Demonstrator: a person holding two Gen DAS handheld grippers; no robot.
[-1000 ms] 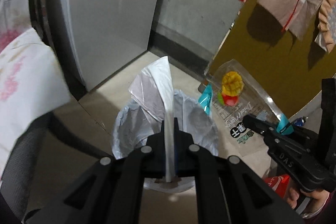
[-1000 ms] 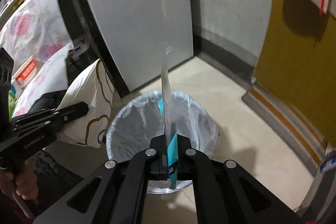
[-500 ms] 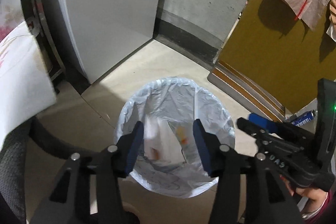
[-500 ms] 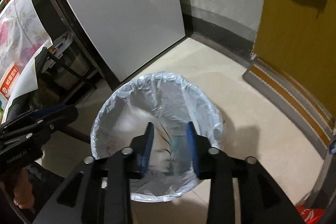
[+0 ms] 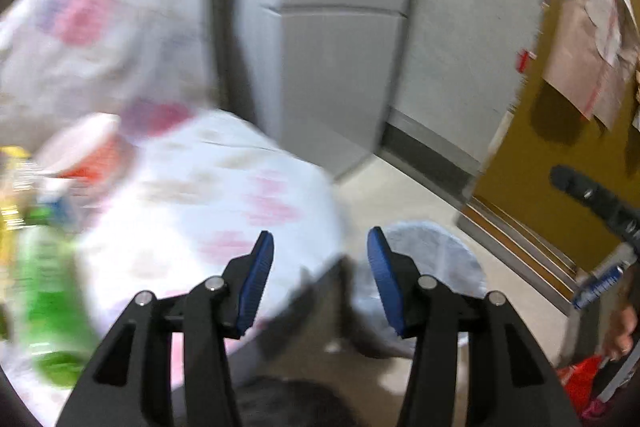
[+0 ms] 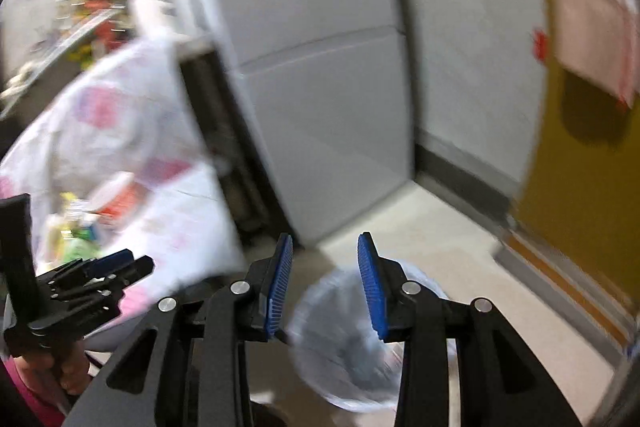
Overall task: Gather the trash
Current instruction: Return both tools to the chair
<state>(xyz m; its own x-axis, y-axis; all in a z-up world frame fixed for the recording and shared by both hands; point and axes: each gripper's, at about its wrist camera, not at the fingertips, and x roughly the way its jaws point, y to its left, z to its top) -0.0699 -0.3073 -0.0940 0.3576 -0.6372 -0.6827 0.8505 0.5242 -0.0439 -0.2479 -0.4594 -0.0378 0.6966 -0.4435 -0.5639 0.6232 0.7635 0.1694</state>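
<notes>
Trash bin blurred, partly hidden; both tongs spread, empty.

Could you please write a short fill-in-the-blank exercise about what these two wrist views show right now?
1. The pads on the left hand-held gripper are coloured ____.
2. Between the fingers of the right hand-held gripper there is ____.
3. The trash bin on the floor is lined with a ____ bag.

Missing words: blue; nothing; plastic

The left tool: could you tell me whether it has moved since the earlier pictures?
Yes. The left tool has swung up and leftward; the lined bin now sits low right.
</notes>
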